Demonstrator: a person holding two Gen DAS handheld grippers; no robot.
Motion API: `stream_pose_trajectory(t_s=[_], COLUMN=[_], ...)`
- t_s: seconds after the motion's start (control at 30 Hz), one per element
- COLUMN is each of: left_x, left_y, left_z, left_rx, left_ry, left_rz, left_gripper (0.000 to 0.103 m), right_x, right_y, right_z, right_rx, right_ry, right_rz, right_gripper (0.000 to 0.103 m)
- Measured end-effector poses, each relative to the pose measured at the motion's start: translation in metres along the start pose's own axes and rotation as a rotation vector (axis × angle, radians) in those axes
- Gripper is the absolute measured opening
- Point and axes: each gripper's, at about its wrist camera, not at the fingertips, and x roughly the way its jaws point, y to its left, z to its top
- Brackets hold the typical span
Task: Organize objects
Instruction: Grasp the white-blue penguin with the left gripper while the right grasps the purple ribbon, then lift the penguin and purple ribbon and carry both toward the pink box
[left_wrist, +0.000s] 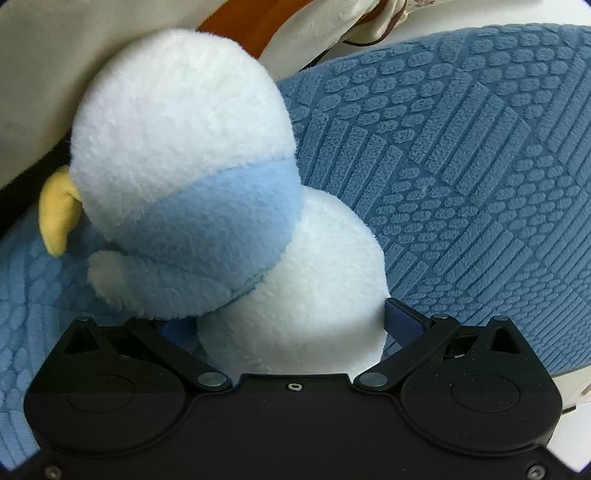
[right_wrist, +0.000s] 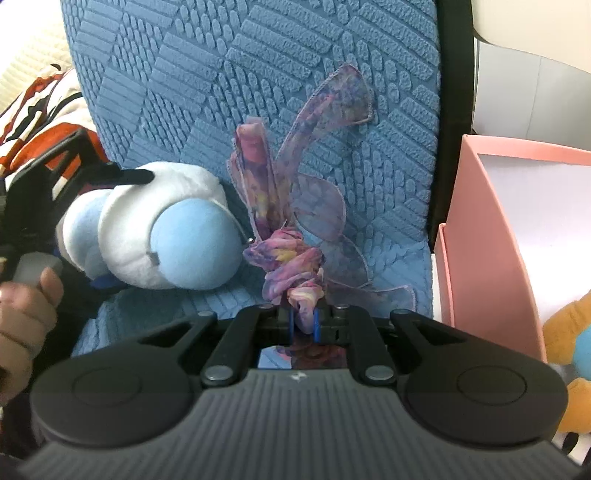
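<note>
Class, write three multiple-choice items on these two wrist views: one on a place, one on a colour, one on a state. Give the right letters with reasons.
1. Where is the pink box?
A. right of the blue cushion
B. on the cushion
C. under the plush

2. What colour is the plush toy's beak?
A. red
B. yellow
C. black

3. What is the right gripper doing?
A. hanging open
B. shut on nothing
C. shut on the purple scarf

Answers: 1 A, the box stands at the cushion's right edge. 2 B, a yellow beak shows in the left wrist view. 3 C, its jaws pinch the scarf's knotted end.
</note>
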Motion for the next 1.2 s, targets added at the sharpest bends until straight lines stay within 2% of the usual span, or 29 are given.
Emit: stream_pose_trajectory(t_s=[0.3, 0.6, 0.9, 1.0, 1.13, 1.2], left_x=[0.013, 0.005, -0.011, -0.012, -0.014, -0.020], left_y=[0.004, -0.015, -0.047, -0.060, -0.076, -0.067], left_z=[0.000, -0.013, -0.043, -0.050, -0.081, -0.092], left_rx=[-0.047, 0.080, 0.328, 0.390, 0.500, 0.540], left_ry=[0.004, -0.040, -0.062, -0.067, -0.055, -0.051], left_rz=[-0.032, 0.047, 0.221, 0.251, 0.289, 0.307], left_gripper=[0.101, 0.088, 0.085, 0.084, 0.084, 0.085], right_x=[0.004, -0.006, -0.027, -0.032, -0.031, -0.027], right_y=[0.007, 0.004, 0.005, 0.006, 0.003, 0.005], right_z=[-0.002, 0.004, 0.010, 0.009, 0.011, 0.012], right_rx=[-0.009, 0.023, 0.027, 0.012, 0.078, 0.075], right_ry=[0.012, 0.002, -0.013, -0.016, 0.019, 0.033], right_rz=[0.002, 0.001, -0.025, -0.043, -0.016, -0.028], right_gripper=[0.012, 0.012, 0.012, 0.012, 0.013, 0.013])
